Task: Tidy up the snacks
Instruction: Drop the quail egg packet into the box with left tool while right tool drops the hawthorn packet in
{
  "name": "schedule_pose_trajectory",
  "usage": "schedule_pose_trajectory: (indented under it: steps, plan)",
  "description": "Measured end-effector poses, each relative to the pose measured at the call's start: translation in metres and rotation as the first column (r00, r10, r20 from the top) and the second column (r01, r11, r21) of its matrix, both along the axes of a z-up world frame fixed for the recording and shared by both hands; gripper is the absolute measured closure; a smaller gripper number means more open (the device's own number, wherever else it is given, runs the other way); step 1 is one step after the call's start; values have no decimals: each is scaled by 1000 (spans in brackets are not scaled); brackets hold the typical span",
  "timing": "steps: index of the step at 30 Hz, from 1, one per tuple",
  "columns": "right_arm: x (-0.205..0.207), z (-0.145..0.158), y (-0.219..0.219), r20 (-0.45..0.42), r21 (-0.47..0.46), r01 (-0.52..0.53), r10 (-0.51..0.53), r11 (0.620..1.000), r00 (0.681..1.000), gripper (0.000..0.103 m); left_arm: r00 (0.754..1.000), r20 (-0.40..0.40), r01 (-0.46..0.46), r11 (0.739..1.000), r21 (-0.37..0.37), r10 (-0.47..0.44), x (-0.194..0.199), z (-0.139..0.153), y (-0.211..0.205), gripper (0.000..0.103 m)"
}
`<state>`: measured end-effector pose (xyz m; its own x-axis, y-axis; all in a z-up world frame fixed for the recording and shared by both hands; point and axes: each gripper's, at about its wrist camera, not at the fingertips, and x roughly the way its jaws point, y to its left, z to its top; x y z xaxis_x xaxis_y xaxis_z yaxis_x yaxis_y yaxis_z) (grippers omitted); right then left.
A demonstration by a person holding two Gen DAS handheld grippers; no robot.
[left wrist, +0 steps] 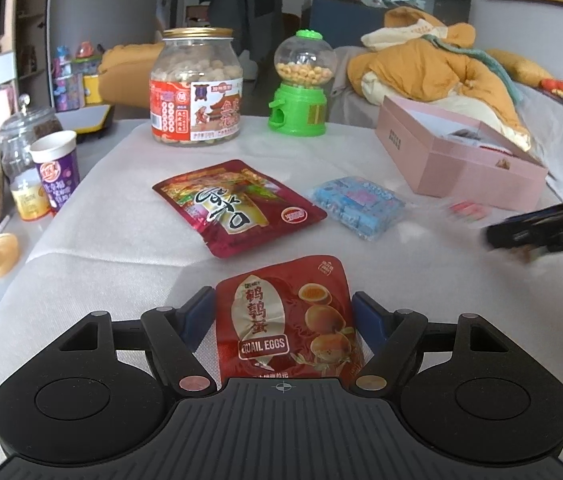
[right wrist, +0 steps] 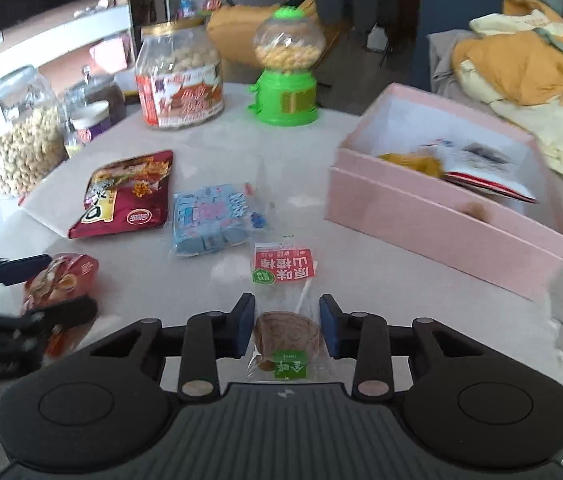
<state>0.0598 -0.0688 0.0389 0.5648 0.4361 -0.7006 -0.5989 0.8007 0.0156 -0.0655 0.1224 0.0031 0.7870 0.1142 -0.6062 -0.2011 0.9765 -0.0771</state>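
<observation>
Gripping the quail egg packet (left wrist: 287, 320) in my left gripper (left wrist: 281, 312) and the hawthorn snack (right wrist: 286, 320) in my right gripper (right wrist: 286, 322), I see few snacks inside the pink box (right wrist: 441, 224), with two packs on the table.

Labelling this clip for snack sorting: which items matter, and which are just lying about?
Job:
red quail-egg pouch
clear hawthorn-stick packet
dark red snack bag
blue candy pack
open pink cardboard box

Lying about:
green gumball dispenser
yellow padded jacket

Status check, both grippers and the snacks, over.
Left gripper shut on quail egg pack. Right gripper shut on hawthorn snack. Pink box open, path clear.
</observation>
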Motion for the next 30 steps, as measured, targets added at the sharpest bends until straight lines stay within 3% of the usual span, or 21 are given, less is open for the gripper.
schedule_pose_trajectory:
  steps: [3, 5, 8, 11, 15, 17, 18, 20, 24, 28, 30]
  plan:
    - [-8, 15, -33, 18, 58, 33, -34, 998, 999, 69, 1000, 11, 4, 1000, 5, -4, -3, 2, -1, 25]
    - [-14, 24, -54, 43, 84, 60, -64, 995, 997, 69, 998, 54, 30, 999, -35, -28, -6, 11, -5, 26]
    - [-22, 36, -81, 80, 120, 64, -74, 991, 994, 69, 980, 138, 153, 987, -52, -145, 9, 45, -24, 25]
    - [-22, 40, -99, 94, 153, 79, -94, 985, 991, 68, 942, 216, 268, 963, -20, -258, 50, 89, -51, 25]
    - [-21, 34, -112, 118, 158, 112, -131, 981, 984, 68, 902, 268, 368, 927, -70, -338, 135, 129, -78, 23]
    - [-17, 27, -114, 102, 164, 120, -138, 979, 985, 68, 906, 187, 405, 906, -123, -380, 192, 123, -90, 23]
    - [-14, 23, -115, 87, 165, 123, -139, 979, 986, 68, 913, 136, 403, 899, -169, -384, 216, 113, -92, 28]
    - [-11, 17, -114, 63, 152, 137, -148, 979, 987, 68, 934, 141, 356, 897, -261, -330, 237, 96, -85, 33]
    - [-16, 20, -119, 102, 125, 135, -148, 983, 984, 68, 942, 226, 314, 885, -344, -247, 214, 91, -51, 33]
    - [-1, 41, -122, 110, 177, 151, -173, 972, 979, 68, 965, 182, 232, 934, -274, -186, 168, 81, -21, 33]
    - [19, 64, -115, 151, 208, 160, -193, 965, 969, 68, 974, 160, 199, 944, -262, -161, 153, 75, -6, 33]
